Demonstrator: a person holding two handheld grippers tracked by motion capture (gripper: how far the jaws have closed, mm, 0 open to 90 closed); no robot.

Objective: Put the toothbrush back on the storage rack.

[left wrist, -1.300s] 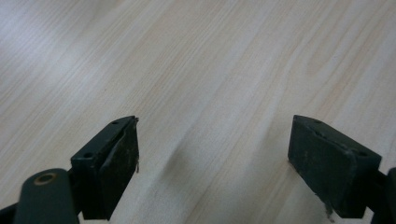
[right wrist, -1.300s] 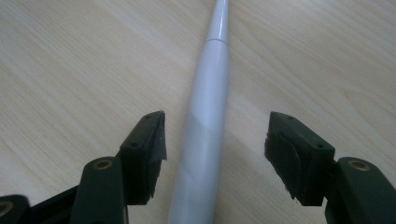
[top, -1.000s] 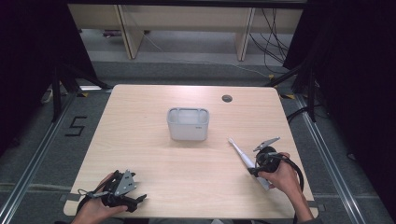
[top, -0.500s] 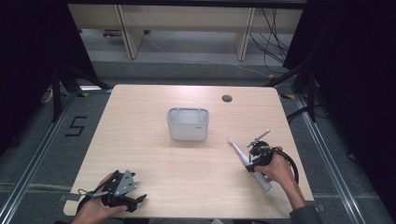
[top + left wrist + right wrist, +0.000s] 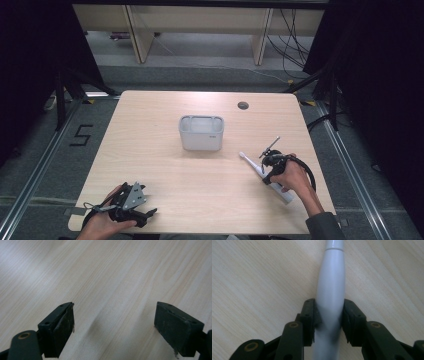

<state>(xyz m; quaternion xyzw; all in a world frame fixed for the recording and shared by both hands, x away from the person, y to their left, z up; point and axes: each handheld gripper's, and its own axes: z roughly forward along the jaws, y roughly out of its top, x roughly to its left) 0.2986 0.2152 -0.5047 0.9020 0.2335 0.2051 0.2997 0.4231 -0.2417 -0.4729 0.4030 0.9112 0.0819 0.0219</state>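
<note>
The right hand-held gripper (image 5: 329, 322), whose jaws have just been closing, now pinches the white electric toothbrush (image 5: 330, 287) at its handle as it lies on the tabletop (image 5: 150, 150) near the right edge. The left hand-held gripper (image 5: 115, 325) rests wide open over bare wood at the near left corner, holding nothing. A grey bin (image 5: 201, 132), probably empty, stands mid-table well apart from both, with a dark floor and shelving beyond.

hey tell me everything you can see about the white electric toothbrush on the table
The electric toothbrush is a slim white wand, smooth and glossy like plastic, with a fat handle that narrows past a seam into a thin neck. It lies flat on the light wooden table, right of the grey bin, head end pointing toward that bin. The right gripper has just closed on its handle, a pad pressing each side.
</note>
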